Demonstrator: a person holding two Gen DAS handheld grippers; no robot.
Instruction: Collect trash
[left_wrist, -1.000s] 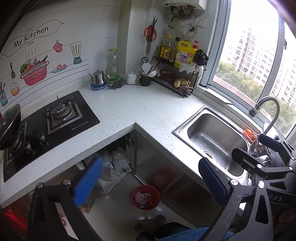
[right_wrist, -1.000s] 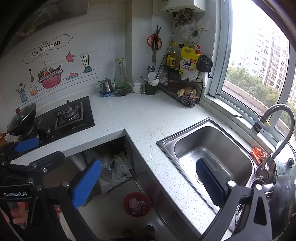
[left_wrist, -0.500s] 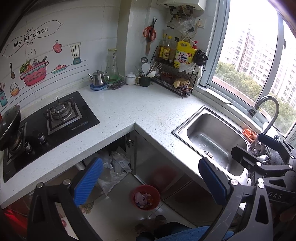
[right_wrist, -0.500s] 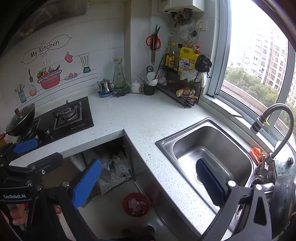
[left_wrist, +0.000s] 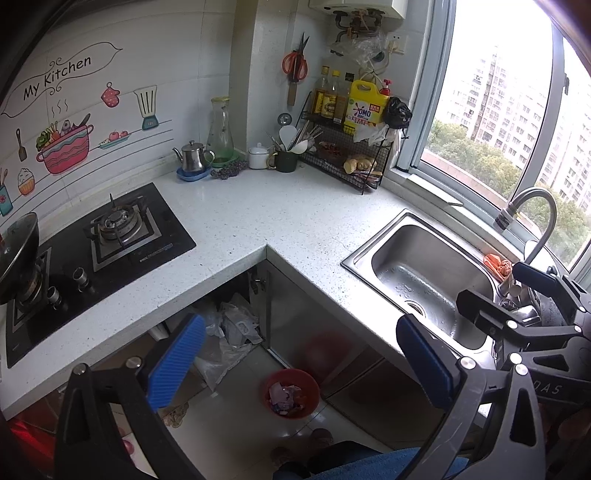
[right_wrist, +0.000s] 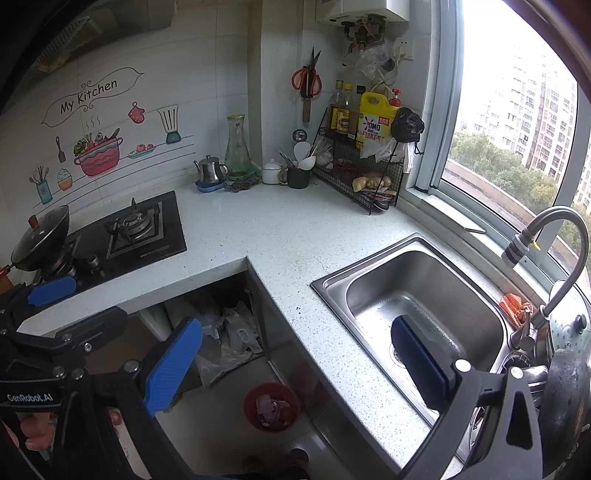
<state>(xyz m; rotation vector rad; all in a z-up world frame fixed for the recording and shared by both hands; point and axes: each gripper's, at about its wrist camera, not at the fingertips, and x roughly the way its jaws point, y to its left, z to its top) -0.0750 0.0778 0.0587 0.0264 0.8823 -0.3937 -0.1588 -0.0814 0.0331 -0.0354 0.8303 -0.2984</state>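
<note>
A small red waste bin (left_wrist: 291, 393) holding crumpled paper stands on the floor below the counter corner; it also shows in the right wrist view (right_wrist: 271, 406). Loose plastic bags (left_wrist: 229, 332) lie in the open space under the counter (right_wrist: 229, 332). My left gripper (left_wrist: 301, 362) hangs open high above the bin, with nothing between its blue pads (left_wrist: 177, 363). My right gripper (right_wrist: 297, 365) is also open and holds nothing, hovering by the sink edge. Each gripper shows in the other's view: the right gripper (left_wrist: 506, 291) over the sink, the left gripper (right_wrist: 72, 308) near the stove.
An L-shaped white counter (left_wrist: 295, 218) carries a black gas stove (left_wrist: 122, 229) and a pan (left_wrist: 18, 247) on the left, and a steel sink (left_wrist: 424, 266) with a curved faucet (left_wrist: 535, 206) on the right. A wire rack of bottles (left_wrist: 351, 147), a kettle and cups stand at the back.
</note>
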